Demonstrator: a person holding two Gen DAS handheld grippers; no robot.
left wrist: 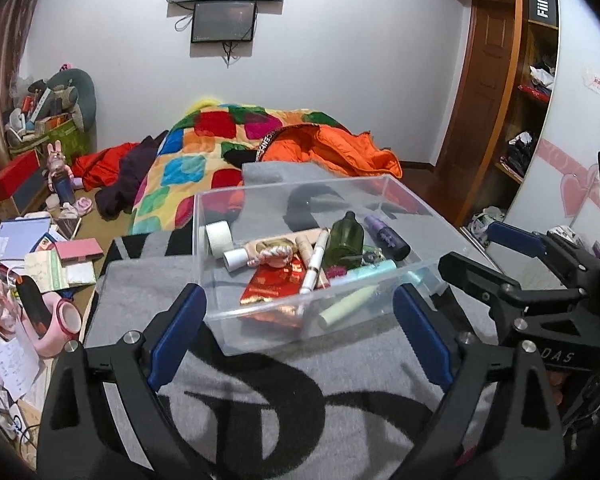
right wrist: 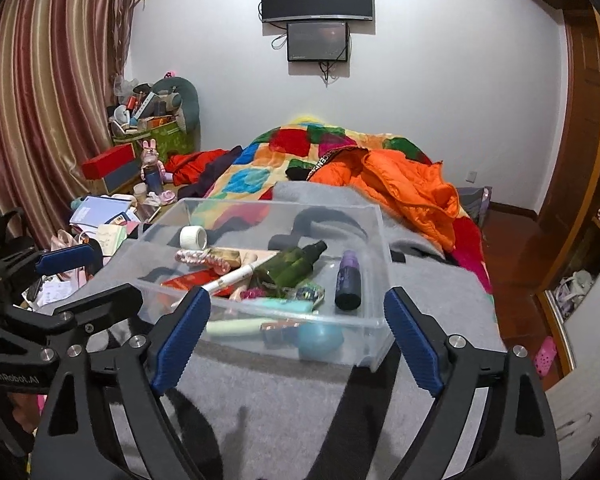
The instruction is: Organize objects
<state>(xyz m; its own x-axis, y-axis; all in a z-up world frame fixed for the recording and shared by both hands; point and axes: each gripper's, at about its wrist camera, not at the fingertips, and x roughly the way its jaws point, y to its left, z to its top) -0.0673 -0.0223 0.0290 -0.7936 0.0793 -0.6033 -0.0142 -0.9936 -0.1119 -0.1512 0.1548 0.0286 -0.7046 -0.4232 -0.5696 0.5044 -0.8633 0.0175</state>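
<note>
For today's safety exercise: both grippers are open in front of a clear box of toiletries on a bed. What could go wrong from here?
1. The clear box rests on a soft grey blanket, so a push may tip it.
2. The green bottle and purple bottle lie loose and could roll.
3. The left gripper and right gripper hover close together and might collide.

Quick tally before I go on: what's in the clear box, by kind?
Bottles: 2, green bottle and purple-capped bottle
Tape rolls: 1, white tape roll
Red packets: 1, red packet
White pens: 1, white pen
Total: 5 counted; the other small pieces can't be sorted.
</note>
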